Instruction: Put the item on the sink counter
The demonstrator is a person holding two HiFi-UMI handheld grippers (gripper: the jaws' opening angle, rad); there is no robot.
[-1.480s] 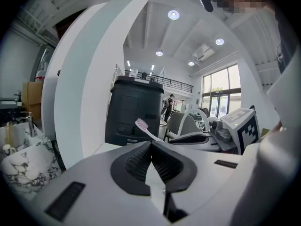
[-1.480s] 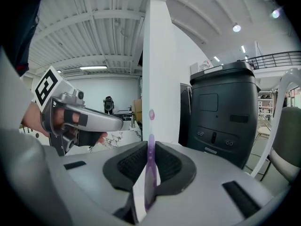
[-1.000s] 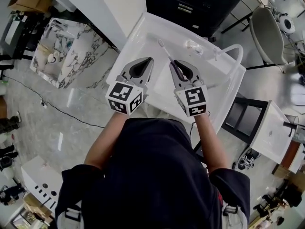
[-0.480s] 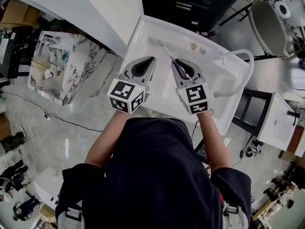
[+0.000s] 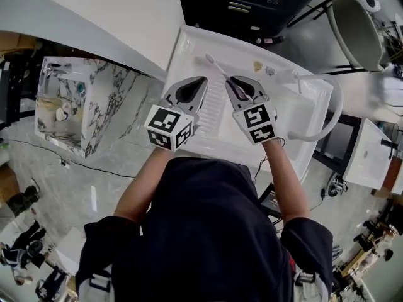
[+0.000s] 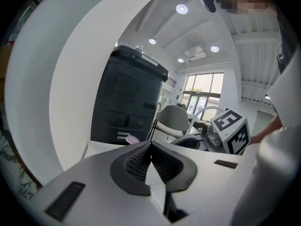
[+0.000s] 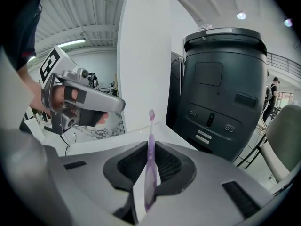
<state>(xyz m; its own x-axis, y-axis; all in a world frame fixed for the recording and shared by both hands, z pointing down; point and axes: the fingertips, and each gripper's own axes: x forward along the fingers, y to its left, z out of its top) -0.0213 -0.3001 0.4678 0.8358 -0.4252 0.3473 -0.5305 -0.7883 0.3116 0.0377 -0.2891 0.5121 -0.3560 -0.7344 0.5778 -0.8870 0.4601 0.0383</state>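
A purple toothbrush sticks out of my right gripper, which is shut on its handle. Its bristle head reaches toward the far left corner of the white sink counter. In the right gripper view the toothbrush stands upright between the ribbed pads. My left gripper hovers beside it over the sink's left part, jaws closed together on nothing. The brush head shows just past them.
A curved white faucet arcs over the sink's right end, and small bits lie on its back ledge. A dark cabinet stands behind the sink, a marble basin unit to the left, and a grey chair at far right.
Both grippers have edged slightly farther over the sink, and the toothbrush head now sits nearer the far left corner. The right gripper's hold is unchanged.
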